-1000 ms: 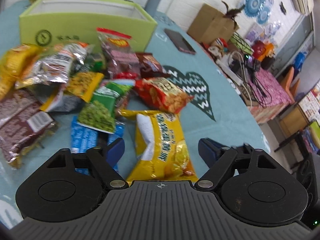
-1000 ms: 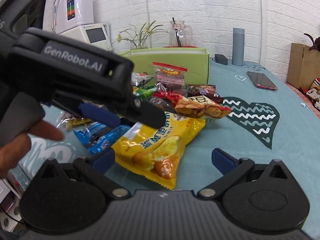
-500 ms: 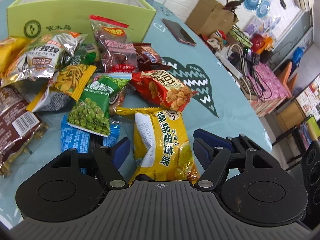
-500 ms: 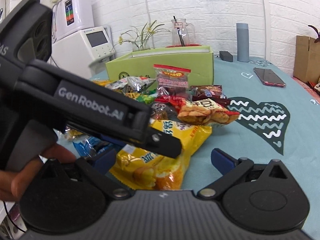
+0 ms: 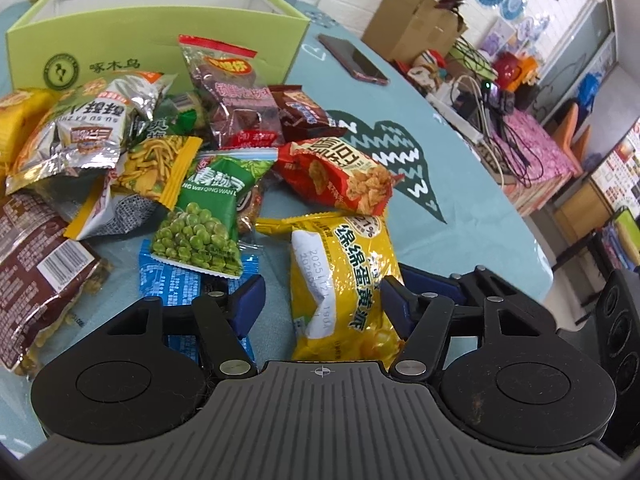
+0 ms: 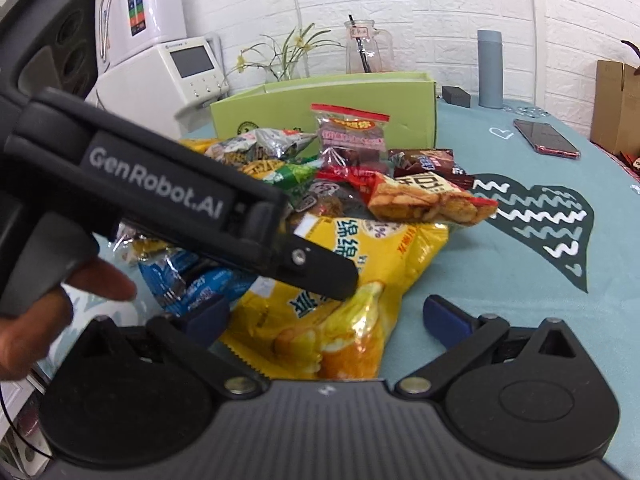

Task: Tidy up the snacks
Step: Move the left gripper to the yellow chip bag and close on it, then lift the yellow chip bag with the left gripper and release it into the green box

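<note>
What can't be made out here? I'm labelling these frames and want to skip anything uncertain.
- Green box interior: both views, walls hide it.
- Blue packet: left wrist view, pea bag and fingers cover it.
- Yellow bag: right wrist view, left gripper crosses it.
- Phone screen: too small.

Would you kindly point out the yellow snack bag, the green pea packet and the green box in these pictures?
yellow snack bag (image 5: 344,276), left wrist view, middle of its printed front.
green pea packet (image 5: 200,236), left wrist view, on the pictured peas.
green box (image 5: 160,46), left wrist view, its front wall.
</note>
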A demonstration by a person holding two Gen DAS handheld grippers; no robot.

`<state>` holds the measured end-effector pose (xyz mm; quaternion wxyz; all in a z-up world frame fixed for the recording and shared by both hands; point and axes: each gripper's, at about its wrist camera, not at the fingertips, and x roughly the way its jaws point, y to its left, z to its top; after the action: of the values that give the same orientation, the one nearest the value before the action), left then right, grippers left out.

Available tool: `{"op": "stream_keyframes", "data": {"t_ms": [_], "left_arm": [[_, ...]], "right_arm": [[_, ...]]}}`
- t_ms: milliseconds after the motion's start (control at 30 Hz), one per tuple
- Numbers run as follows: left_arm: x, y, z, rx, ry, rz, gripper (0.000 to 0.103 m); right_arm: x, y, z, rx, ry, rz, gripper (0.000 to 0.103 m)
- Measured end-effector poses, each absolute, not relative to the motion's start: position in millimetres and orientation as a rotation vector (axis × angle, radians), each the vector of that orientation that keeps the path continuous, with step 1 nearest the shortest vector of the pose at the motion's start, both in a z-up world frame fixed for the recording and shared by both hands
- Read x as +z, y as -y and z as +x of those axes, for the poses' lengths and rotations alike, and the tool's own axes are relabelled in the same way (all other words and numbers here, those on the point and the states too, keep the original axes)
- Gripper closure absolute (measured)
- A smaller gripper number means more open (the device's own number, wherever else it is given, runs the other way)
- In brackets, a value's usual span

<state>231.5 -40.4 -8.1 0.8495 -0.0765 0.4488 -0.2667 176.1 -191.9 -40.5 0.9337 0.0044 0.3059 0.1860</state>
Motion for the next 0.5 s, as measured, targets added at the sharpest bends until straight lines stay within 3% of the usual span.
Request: {"op": "stream_keyframes", "data": {"t_ms": [400,467,500], "left_arm": [[-10.5,54.8,236.3,-0.597,-0.97,-0.147,0.062],[-13.1,57.5,237.9,-0.612,-0.977,-0.151,0.075],[-14.3,58.5,238.1,-0.612,-0.969,-0.147,0.076]], "right_arm": [[-37.8,197.5,176.1,0.375,-0.627,0.059,0.002],[-37.9,196.5,177.6,0.388,-0.609,0.064,0.013],[-38.8,197.0,177.4,0.402,-0.607,0.075,0.026]]}}
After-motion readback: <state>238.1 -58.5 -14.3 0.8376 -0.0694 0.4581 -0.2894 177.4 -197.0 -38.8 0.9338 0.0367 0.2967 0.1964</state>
